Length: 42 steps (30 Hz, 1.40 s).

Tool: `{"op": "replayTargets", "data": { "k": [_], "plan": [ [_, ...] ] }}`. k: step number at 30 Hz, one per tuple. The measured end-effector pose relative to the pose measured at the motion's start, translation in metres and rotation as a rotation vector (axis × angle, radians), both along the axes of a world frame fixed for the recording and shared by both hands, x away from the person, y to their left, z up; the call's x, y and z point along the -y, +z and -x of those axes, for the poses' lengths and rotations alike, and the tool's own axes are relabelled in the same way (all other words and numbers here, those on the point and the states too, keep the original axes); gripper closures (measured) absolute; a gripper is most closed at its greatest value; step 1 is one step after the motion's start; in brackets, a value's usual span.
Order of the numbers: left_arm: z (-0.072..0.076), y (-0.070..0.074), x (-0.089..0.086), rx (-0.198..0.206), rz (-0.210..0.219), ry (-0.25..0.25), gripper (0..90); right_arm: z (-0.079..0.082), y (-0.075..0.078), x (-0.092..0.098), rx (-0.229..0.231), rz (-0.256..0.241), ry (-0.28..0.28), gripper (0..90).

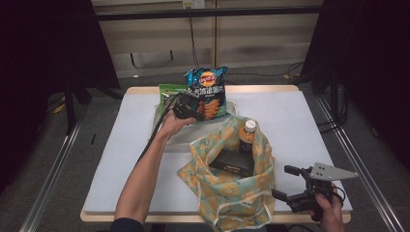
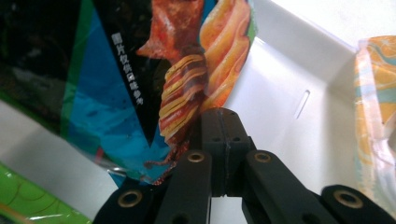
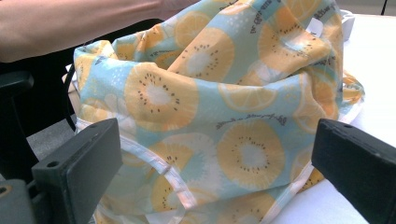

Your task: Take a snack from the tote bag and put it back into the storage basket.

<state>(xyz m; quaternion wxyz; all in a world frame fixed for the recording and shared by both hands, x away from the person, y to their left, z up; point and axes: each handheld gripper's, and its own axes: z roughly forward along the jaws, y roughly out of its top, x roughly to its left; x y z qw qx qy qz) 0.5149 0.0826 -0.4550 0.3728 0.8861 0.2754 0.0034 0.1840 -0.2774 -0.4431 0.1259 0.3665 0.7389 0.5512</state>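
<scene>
White tabletop (image 1: 121, 159): left claw (image 2: 223, 122) pinches glossy, crinkly chip bag (image 1: 208, 94).

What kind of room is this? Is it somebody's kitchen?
Probably not a kitchen; it looks like a lab or recording studio. Black curtains hang on both sides, cables trail over the floor, and metal rails frame the white table, where a chip bag and fruit-print bag are laid out.

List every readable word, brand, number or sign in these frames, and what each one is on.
Round red and yellow brand emblem, lettering too small to read: top of the blue chip bag.
White Chinese characters: same bag, too blurred to quote.
Dark script lines: fruit-print bag, illegible.
Bottle label: unreadable.
</scene>
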Motion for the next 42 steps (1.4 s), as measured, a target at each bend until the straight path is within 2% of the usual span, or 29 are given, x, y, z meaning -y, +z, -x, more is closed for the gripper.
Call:
{"op": "replayTargets", "data": {
  "k": [11,15,22,23,24,25,27,31,37,40,42],
  "plan": [
    [0.001,0.0,-0.002,0.005,-0.016,0.023,89.6,0.002,0.001,0.001,0.002,0.001,-0.002,1.2],
    [0.003,0.002,-0.003,0.017,-0.024,0.008,87.3,0.002,0.0,0.001,0.003,0.005,-0.001,1.2],
    [0.014,0.007,-0.016,0.021,0.049,0.015,82.9,0.001,0.0,0.0,0.003,0.003,-0.002,1.2],
    [0.016,0.008,-0.017,0.028,0.073,0.014,82.3,0.0,0.001,0.0,0.004,0.002,-0.006,1.2],
    [0.02,0.012,-0.019,0.035,0.071,0.016,81.6,0.0,0.001,0.0,0.003,0.002,-0.009,1.2],
    [0.022,0.014,-0.02,0.038,0.099,0.011,79.3,-0.001,0.001,0.0,0.007,0.0,-0.009,1.2],
    [0.028,0.019,-0.022,0.05,0.108,0.002,77.5,-0.003,0.001,-0.001,0.007,0.0,-0.014,1.3],
    [0.04,0.027,-0.026,0.06,0.179,-0.011,71.4,-0.004,0.001,-0.001,0.01,0.003,-0.023,1.3],
    [0.06,0.036,-0.028,0.084,0.227,-0.037,66.7,-0.001,0.003,-0.002,0.018,0.007,-0.025,1.9],
    [0.071,0.038,-0.027,0.1,0.232,-0.06,67.4,0.001,0.003,-0.003,0.026,0.006,-0.015,2.3],
    [0.079,0.039,-0.027,0.111,0.249,-0.055,68.4,0.001,0.003,-0.003,0.026,0.008,-0.023,4.7]
  ]
}}
